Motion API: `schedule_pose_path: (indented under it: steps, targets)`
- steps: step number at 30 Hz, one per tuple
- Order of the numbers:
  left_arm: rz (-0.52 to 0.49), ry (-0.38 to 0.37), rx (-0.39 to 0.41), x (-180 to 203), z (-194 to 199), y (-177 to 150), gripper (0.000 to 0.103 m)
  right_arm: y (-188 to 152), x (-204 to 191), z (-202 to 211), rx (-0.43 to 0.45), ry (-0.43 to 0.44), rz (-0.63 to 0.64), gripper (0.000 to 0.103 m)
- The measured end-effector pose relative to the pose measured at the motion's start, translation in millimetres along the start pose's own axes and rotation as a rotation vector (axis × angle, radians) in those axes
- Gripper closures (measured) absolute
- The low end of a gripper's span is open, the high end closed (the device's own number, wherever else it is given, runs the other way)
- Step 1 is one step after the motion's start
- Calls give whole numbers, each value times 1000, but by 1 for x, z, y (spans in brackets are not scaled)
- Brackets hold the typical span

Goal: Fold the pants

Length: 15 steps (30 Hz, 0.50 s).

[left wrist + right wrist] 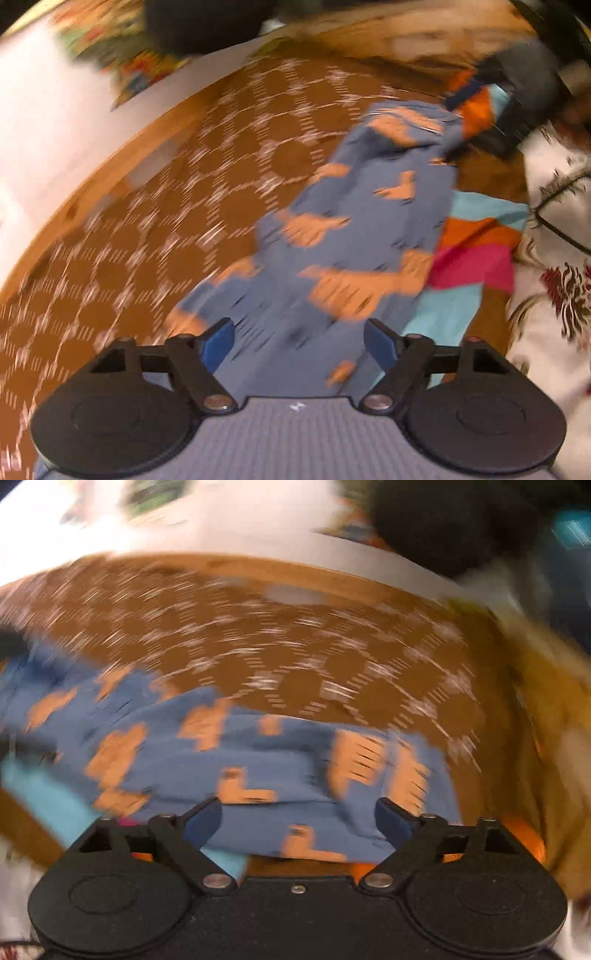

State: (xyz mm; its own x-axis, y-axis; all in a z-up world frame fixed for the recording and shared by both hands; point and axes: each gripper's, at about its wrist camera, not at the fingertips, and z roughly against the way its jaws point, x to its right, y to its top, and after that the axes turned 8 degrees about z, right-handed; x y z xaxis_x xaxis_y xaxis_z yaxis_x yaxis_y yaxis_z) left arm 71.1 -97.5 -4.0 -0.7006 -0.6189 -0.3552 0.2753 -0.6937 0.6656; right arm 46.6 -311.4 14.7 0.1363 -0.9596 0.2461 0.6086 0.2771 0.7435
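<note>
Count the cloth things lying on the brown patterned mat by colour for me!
Blue pants with orange animal prints: 1
Colour-block cloth in light blue, orange and pink: 1
Total: 2

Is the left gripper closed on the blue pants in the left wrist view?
No, the left gripper stands open above the blue pants, its blue pads apart and pressing on nothing.

- Pants [354,236]: blue fabric printed with orange animal shapes; image is motion-blurred.
- State: lying flat, folded lengthwise into one long narrow strip.
- Pose, left wrist view: strip extends from 6 o'clock toward 1 o'clock.
- Pose, right wrist view: strip [236,760] spans 9 to 3 o'clock.
</note>
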Motion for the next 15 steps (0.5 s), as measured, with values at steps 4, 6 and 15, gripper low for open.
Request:
schedule_pose_path:
  steps: [4, 6, 15]
  targets:
    - [-62, -33, -8, 38, -24, 16, 46, -12, 41, -16, -47, 9, -207, 40]
    - [-78, -44, -14, 47, -32, 22, 48, -16, 56, -21, -53, -6, -271, 42]
    - [25, -94, -93, 33, -56, 32, 73, -19, 79, -44, -73, -21, -342, 54]
